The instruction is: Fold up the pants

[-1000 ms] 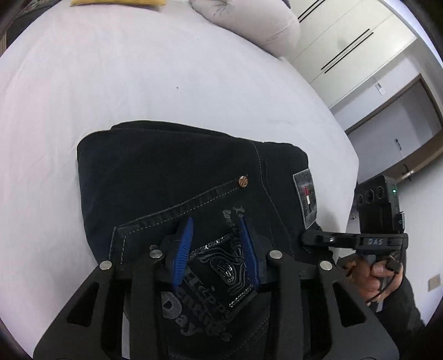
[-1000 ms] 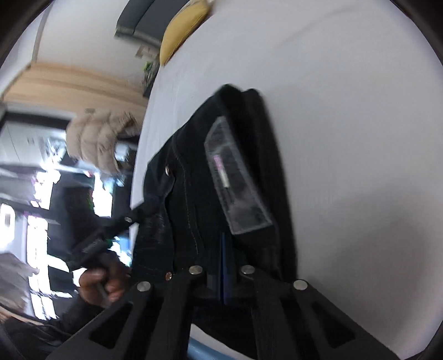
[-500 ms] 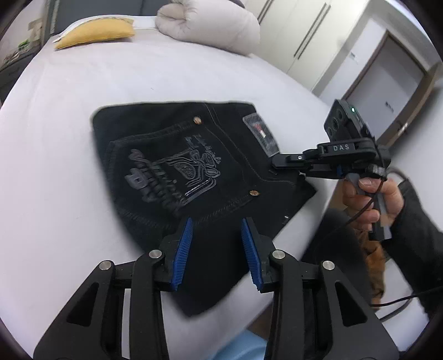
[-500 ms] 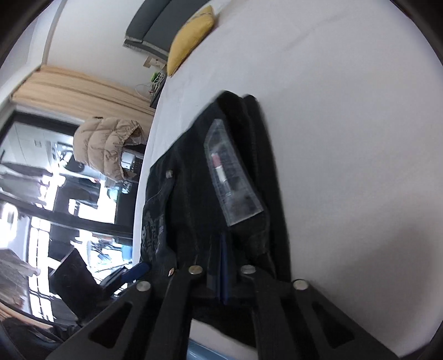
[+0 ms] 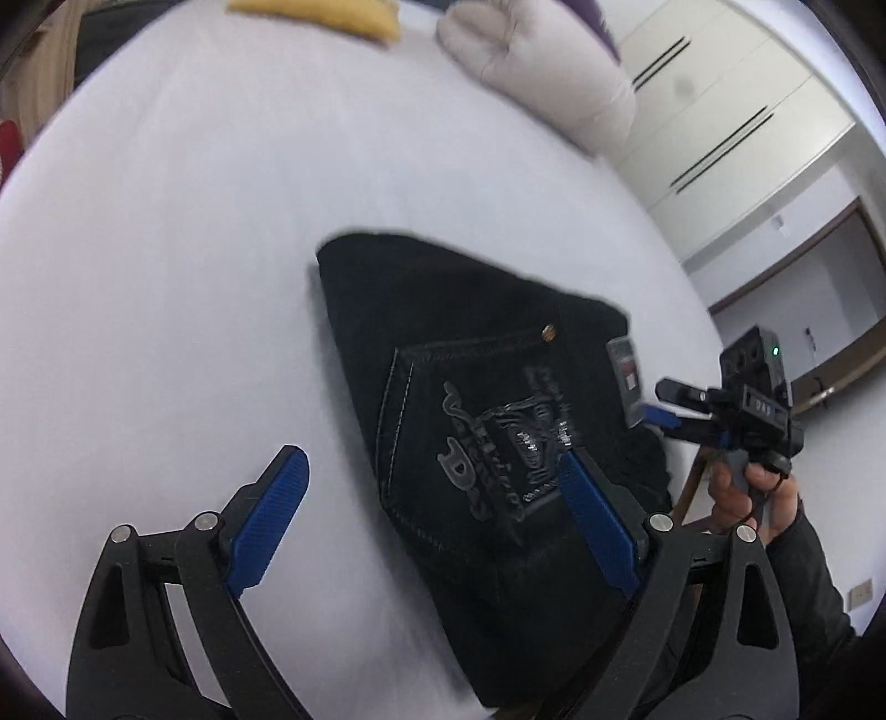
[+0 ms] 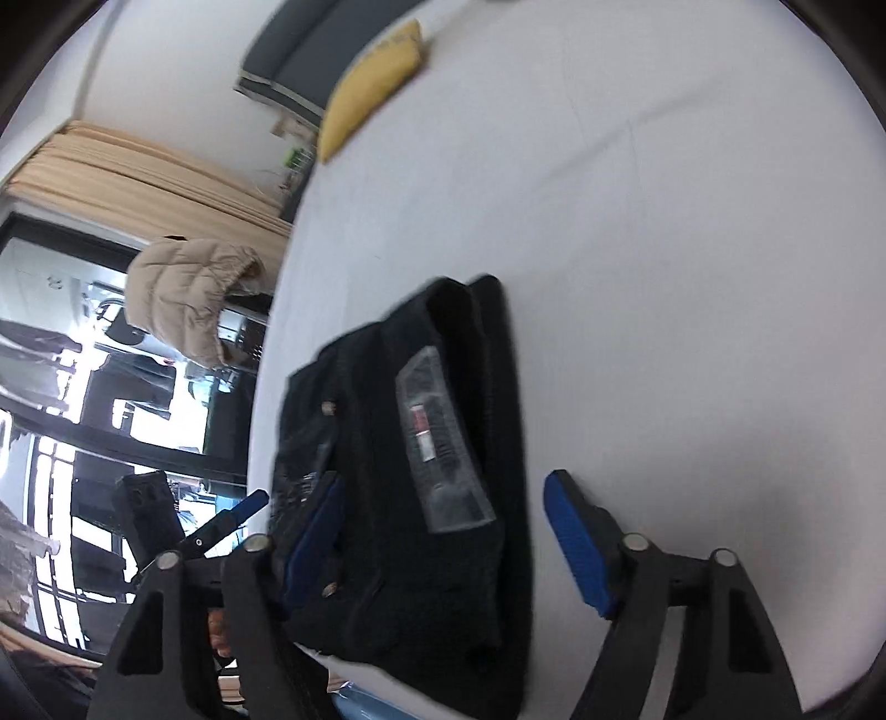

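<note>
The black pants [image 5: 476, 399] lie folded into a compact stack on the white bed [image 5: 194, 249], back pocket print and grey waist label up. They also show in the right wrist view [image 6: 410, 498]. My left gripper [image 5: 432, 476] is open and empty, jaws wide above the stack's near left edge. My right gripper [image 6: 443, 498] is open and empty, jaws spread either side of the waist label [image 6: 437, 448]. It also shows in the left wrist view [image 5: 686, 410], at the stack's right end.
A yellow cushion [image 5: 315, 16] and a pale pillow [image 5: 537, 72] lie at the far end of the bed. White wardrobe doors [image 5: 736, 127] stand beyond. A beige jacket [image 6: 188, 299] hangs beside the bed near a window.
Both grippers have opened wide; the right one let go of the pants' waist end. The left gripper swung back over the stack. The pants stay folded on the bed.
</note>
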A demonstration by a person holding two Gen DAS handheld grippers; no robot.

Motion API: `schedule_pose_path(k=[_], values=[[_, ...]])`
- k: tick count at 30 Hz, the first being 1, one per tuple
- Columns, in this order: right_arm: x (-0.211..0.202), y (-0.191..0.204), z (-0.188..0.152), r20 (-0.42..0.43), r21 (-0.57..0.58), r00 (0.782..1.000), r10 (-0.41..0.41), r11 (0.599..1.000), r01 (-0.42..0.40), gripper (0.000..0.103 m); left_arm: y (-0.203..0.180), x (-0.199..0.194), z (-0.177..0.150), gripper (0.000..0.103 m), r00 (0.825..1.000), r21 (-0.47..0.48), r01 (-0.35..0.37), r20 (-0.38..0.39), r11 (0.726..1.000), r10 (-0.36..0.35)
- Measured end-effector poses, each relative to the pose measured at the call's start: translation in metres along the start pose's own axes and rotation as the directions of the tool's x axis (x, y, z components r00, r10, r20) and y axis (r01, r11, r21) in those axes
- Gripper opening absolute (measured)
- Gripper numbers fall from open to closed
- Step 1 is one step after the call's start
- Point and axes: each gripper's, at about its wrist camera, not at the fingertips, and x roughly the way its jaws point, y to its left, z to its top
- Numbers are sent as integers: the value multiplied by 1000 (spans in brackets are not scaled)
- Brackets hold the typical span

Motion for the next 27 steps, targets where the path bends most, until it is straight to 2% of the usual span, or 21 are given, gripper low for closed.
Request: schedule_pose_path(k=[3,6,7,8,9,11,20,27], values=[[12,-5,6,-11,18,1000,26,1000,-25,67,6,17,2,92,998,-46,13,-54,999,-15],[22,-2,13,-37,21,999,23,1000,-22,59,2,23,3,90,998,-25,-16,-65,1000,15],[27,2,15,-56,2,998,15,1000,-15,58,-2,25,5,85,997,-8,-33,-74,999,32],[30,5,16,-67,-15,998,3,1000,-4,56,-6,28,6,71,995,8,-44,-84,999,44],[34,8,17,-78,-32,997,-10,999,8,55,-8,31,7,63,994,19,-54,-95,998,56],[39,11,18,-85,-41,996,-22,999,18,46,-13,34,8,55,990,49,-89,-109,995,94],[38,24,11,-45,-102,992,-122,988,117,26,-32,27,8,36,980,148,-158,-94,976,173],[30,54,5,13,-166,978,-207,964,206,18,-35,17,10,25,982,155,-156,-79,975,170]])
